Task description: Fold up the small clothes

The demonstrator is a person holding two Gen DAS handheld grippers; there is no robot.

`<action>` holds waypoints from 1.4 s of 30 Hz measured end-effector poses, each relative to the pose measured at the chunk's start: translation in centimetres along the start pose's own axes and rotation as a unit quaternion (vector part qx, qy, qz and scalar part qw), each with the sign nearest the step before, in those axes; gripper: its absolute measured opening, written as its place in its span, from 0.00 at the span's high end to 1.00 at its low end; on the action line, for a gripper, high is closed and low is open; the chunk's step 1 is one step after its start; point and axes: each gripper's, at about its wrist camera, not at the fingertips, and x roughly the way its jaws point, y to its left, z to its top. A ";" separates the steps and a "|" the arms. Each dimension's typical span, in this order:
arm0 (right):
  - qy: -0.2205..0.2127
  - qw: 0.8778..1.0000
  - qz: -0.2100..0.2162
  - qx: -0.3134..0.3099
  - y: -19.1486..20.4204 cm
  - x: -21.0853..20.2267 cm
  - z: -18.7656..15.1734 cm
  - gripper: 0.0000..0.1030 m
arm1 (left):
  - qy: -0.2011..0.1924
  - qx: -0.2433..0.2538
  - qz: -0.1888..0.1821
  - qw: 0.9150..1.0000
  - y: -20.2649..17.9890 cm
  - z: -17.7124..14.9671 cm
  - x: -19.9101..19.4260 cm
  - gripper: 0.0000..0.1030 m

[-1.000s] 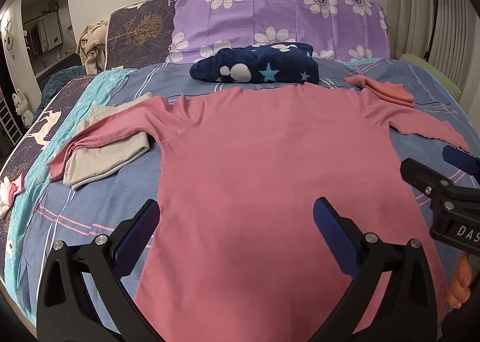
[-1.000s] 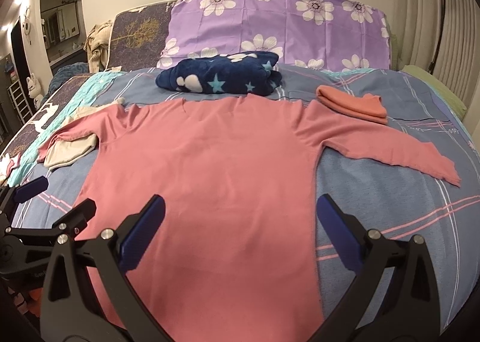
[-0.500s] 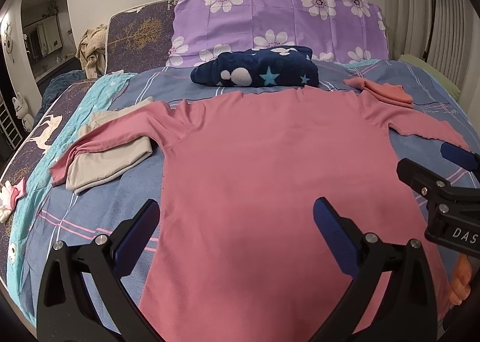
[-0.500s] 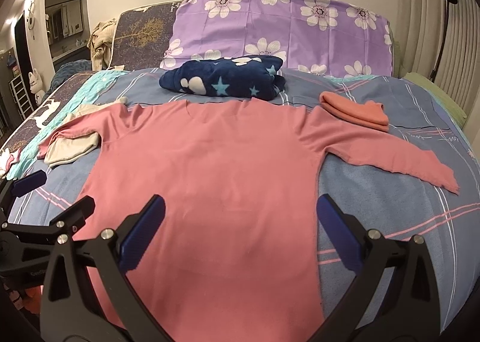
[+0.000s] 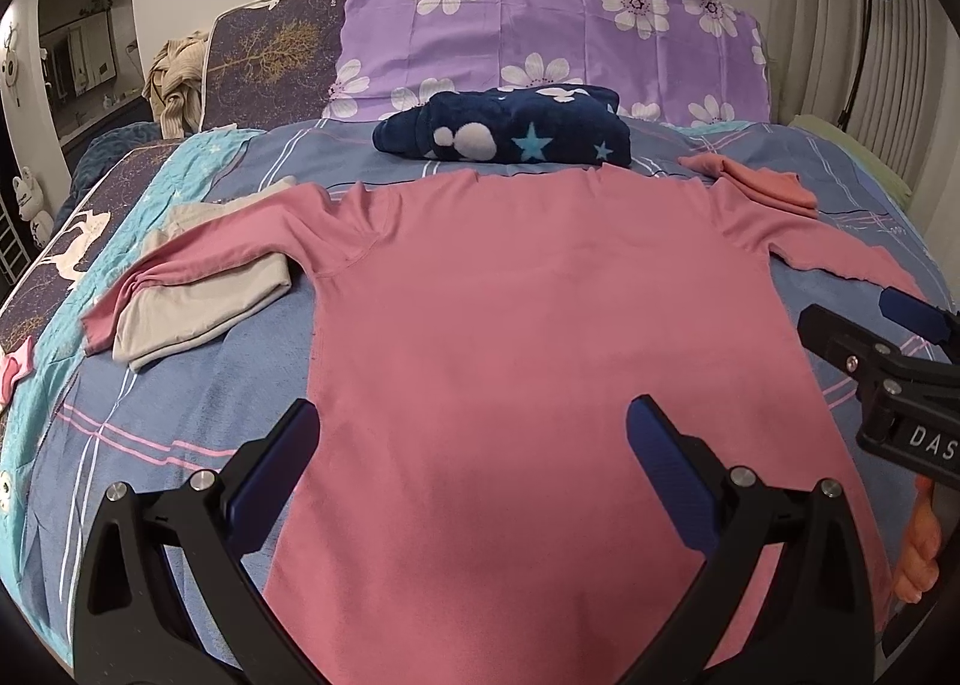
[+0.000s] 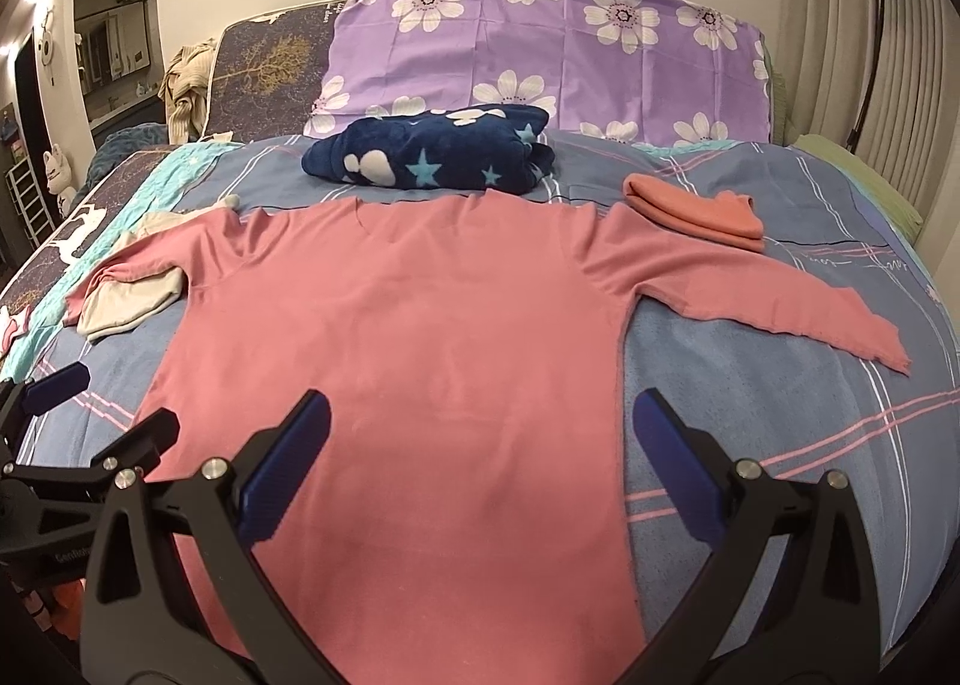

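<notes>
While both tools hang over the near hem, we hold nothing: the left gripper (image 5: 471, 448) has its jaws spread wide above the lower body of the shirt (image 5: 540, 325), and the right gripper (image 6: 480, 442) is spread just as wide over the shirt's right edge, one finger above cloth and the other above the bedspread (image 6: 780, 385). We judge the fold of this shirt not yet begun. It lies flat on its front or back (we cannot tell which), hem toward us, collar away, both sleeves out to the sides. Its left sleeve (image 5: 198, 259) drapes over a beige piece (image 5: 198, 313); its right sleeve (image 6: 780, 307) runs out bare across the bedspread.

Farther off, some work looks done already: the beige piece and a small orange piece (image 6: 696, 211) near the right shoulder both lie folded. Just past the collar sits a navy starred bundle (image 5: 510, 135), and behind it a purple flowered pillow (image 5: 540, 36).

What is left for us, by our reckoning, is the whole of the shirt: sleeves brought in, then the body doubled over.
</notes>
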 end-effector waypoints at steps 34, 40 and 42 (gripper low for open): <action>-0.014 1.000 -0.019 0.000 -0.1 0.2 0.0 0.02 | 0.009 -0.022 -0.006 1.000 1.1 -0.4 1.0 0.01; -0.021 1.000 -0.005 -0.011 0.6 0.4 0.6 0.02 | 0.037 -0.073 -0.018 0.997 3.7 -0.4 2.2 0.01; -0.025 1.000 -0.003 -0.019 1.1 0.4 0.9 0.02 | 0.032 -0.082 -0.023 0.996 4.4 -0.3 2.3 0.01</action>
